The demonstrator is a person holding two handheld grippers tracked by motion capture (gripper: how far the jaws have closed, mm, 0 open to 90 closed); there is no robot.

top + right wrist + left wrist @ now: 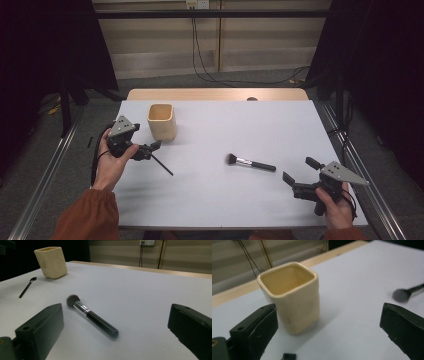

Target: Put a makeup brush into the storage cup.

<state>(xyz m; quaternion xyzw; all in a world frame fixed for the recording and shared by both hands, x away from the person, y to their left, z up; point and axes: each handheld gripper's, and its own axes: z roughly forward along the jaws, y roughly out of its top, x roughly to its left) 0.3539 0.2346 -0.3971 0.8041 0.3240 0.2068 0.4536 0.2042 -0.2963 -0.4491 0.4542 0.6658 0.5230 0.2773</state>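
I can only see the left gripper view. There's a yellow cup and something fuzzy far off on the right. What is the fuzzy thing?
Observer: It's the head of a makeup brush. The brush has a silver band and a black handle, and it lies flat on the table.
Operator: And the tiny black bit at the bottom of my picture?
Observer: That's the tip of a thin black brush, lying loose on the table in front of your jaws.
Operator: Where's the other gripper?
Observer: The right gripper is at the table's near right corner, open, aimed at the makeup brush without touching it.
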